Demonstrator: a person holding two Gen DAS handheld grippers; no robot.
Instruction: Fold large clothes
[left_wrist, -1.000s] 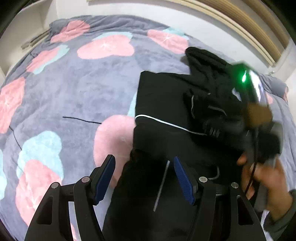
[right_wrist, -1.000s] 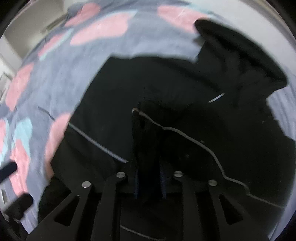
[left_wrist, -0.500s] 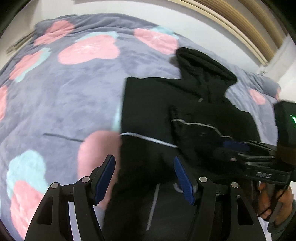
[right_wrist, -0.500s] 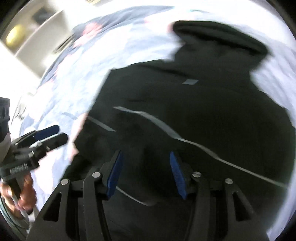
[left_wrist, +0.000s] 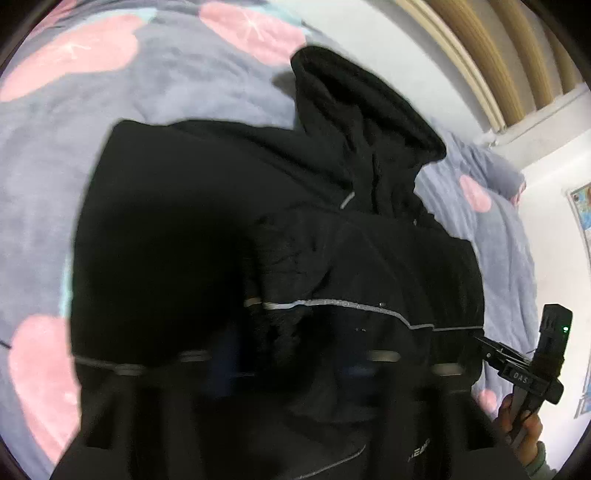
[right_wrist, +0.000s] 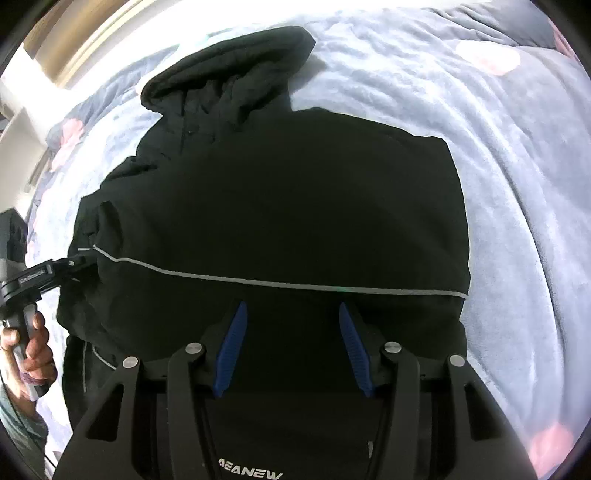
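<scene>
A black hooded jacket (right_wrist: 280, 206) lies spread on a bed covered by a grey blanket (right_wrist: 517, 155) with pink and pale-blue blotches. Its hood (right_wrist: 229, 77) points away from both cameras, and a thin reflective stripe (right_wrist: 295, 285) runs across the body from one side to the other.

In the right wrist view, the right hand-held gripper (right_wrist: 291, 343) hovers over the near half of the jacket, just below the stripe, its blue-padded fingers (right_wrist: 231, 350) spread wide with only dark fabric showing between them. White lettering on the cloth shows at the bottom edge of that view.

The left hand-held gripper (right_wrist: 83, 260) appears at the left edge of the same view, held in the person's left hand (right_wrist: 27, 354); its tip meets the jacket's side edge right where the stripe ends, and whether it is clamped on the cloth cannot be made out. Its own camera is blurred and dark along the bottom, so its fingers are not readable there. That camera shows the right hand-held gripper (left_wrist: 491, 349) at the jacket's opposite edge, gripped by the right hand (left_wrist: 522, 435).
</scene>
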